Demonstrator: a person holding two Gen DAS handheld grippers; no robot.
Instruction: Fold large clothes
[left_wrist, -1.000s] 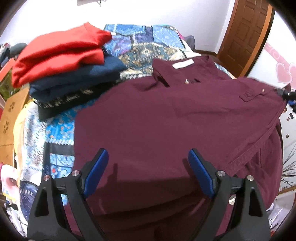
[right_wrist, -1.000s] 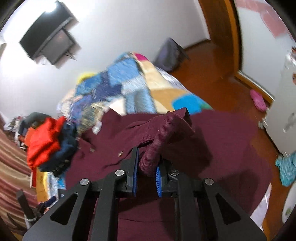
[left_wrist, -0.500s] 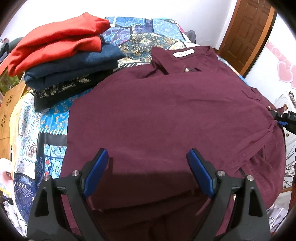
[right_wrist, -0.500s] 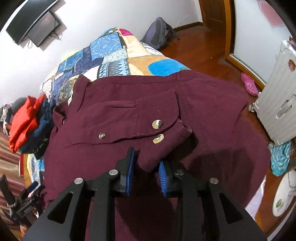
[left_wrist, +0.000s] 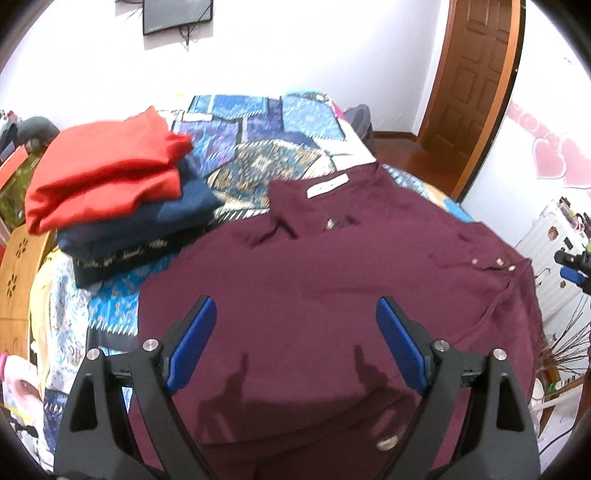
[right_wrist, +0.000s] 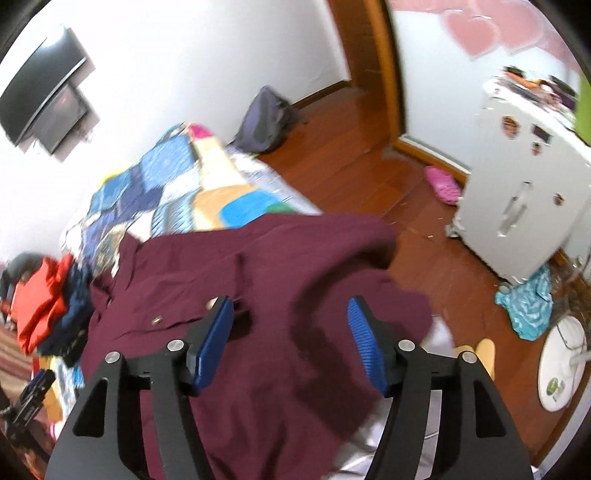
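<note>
While both grippers' fingers gape empty, maroon shirt (left_wrist: 332, 295) spread on patchwork quilt (left_wrist: 258, 125), wooden floor (right_wrist: 369, 147), white walls.

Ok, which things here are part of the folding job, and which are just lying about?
Job: maroon shirt, left gripper, right gripper, both open; folded stack.
Lying about: backpack, pink slipper, teal cloth, white suitcase.

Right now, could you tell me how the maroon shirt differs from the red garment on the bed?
The maroon shirt lies spread open; the red garment is folded. The maroon shirt rests directly on the quilt, while the red garment tops a stack over a navy garment. Both lie on the bed, and neither is gripped.
</note>
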